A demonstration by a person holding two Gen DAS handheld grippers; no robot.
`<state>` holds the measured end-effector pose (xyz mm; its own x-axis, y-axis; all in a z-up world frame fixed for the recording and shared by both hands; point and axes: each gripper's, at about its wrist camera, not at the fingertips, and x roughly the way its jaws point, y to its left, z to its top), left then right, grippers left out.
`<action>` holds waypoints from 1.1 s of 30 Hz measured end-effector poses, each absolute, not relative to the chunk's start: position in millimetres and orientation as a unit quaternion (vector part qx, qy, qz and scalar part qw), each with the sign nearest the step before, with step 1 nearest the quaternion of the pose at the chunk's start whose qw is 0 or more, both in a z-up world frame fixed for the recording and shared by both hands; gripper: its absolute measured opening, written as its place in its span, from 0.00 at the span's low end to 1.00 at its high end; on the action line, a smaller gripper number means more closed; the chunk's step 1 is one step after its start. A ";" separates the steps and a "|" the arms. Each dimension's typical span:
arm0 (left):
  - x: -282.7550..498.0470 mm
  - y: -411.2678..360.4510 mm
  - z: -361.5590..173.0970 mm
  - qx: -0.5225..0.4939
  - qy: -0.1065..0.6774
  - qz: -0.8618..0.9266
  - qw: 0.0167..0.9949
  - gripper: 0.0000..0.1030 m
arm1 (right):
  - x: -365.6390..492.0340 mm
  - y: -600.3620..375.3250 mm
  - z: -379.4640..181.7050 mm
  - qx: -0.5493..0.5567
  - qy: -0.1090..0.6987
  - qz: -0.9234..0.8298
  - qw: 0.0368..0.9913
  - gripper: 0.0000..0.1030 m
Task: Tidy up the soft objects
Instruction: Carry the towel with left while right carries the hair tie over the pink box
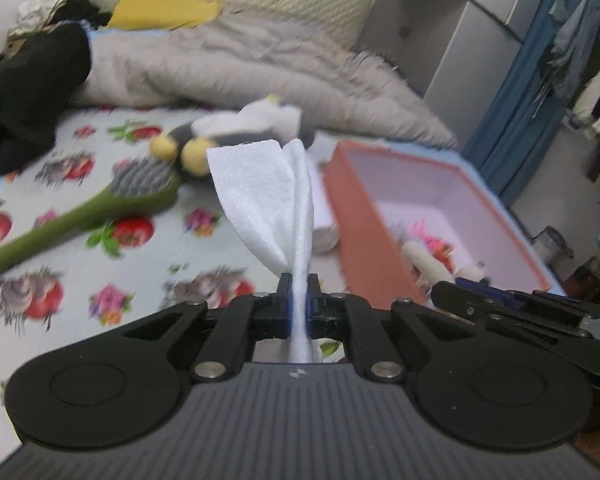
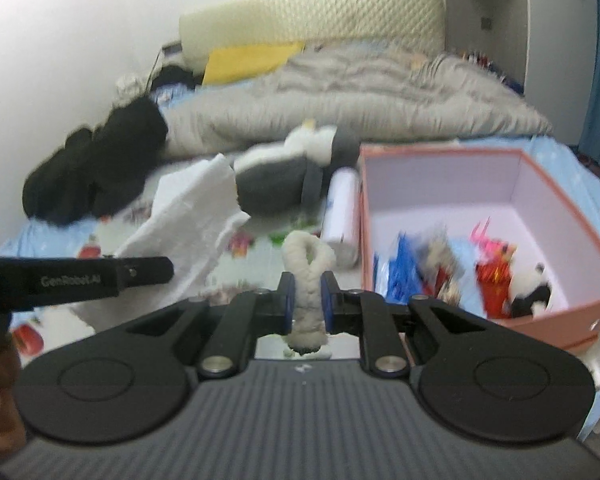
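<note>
My left gripper (image 1: 299, 285) is shut on a white cloth (image 1: 268, 196) and holds it above the floral bedsheet; the cloth also shows in the right wrist view (image 2: 192, 216). My right gripper (image 2: 305, 284) is shut on a cream fuzzy looped toy (image 2: 308, 264), just left of the pink box (image 2: 556, 184). The box (image 1: 364, 216) holds a small panda plush (image 2: 534, 288), a pink toy (image 1: 428, 236) and other small items. A grey-and-white penguin plush (image 1: 256, 120) and a green plush toothbrush (image 1: 84, 208) lie on the bed.
A white cylinder (image 2: 342, 212) lies against the box's left wall. A black garment (image 2: 96, 168) lies at the left. A grey duvet (image 2: 360, 100), a yellow pillow (image 2: 252, 60) and a cream headboard fill the back. A wardrobe and blue curtain (image 1: 524, 92) stand right.
</note>
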<state>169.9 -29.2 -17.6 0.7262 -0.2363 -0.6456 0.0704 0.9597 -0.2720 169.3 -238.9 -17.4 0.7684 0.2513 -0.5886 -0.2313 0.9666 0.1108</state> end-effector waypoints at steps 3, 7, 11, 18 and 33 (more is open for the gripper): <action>181.5 -39.6 6.0 -0.120 0.351 -0.098 0.924 0.07 | 176.8 -248.3 1.7 0.022 0.294 0.124 0.948 0.17; 197.1 -59.6 34.8 -0.113 0.335 -0.114 0.929 0.07 | 185.0 -264.7 23.0 0.027 0.272 0.115 0.955 0.17; 212.4 -83.9 55.6 -0.106 0.321 -0.131 0.932 0.07 | 193.2 -284.1 39.0 0.028 0.251 0.113 0.961 0.17; 243.5 -136.5 64.7 -0.092 0.322 -0.154 0.930 0.07 | 213.6 -325.9 46.0 0.035 0.239 0.089 0.966 0.17; 336.6 -222.6 -4.1 -0.061 0.397 -0.186 0.897 0.07 | 269.9 -411.6 -16.1 0.075 0.311 0.018 0.947 0.17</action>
<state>336.6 -222.6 -4.1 0.6162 -0.3818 -0.6888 0.2849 0.9235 -0.2570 269.9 -411.6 -16.1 0.8060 0.0813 -0.5864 0.0123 0.9880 0.1538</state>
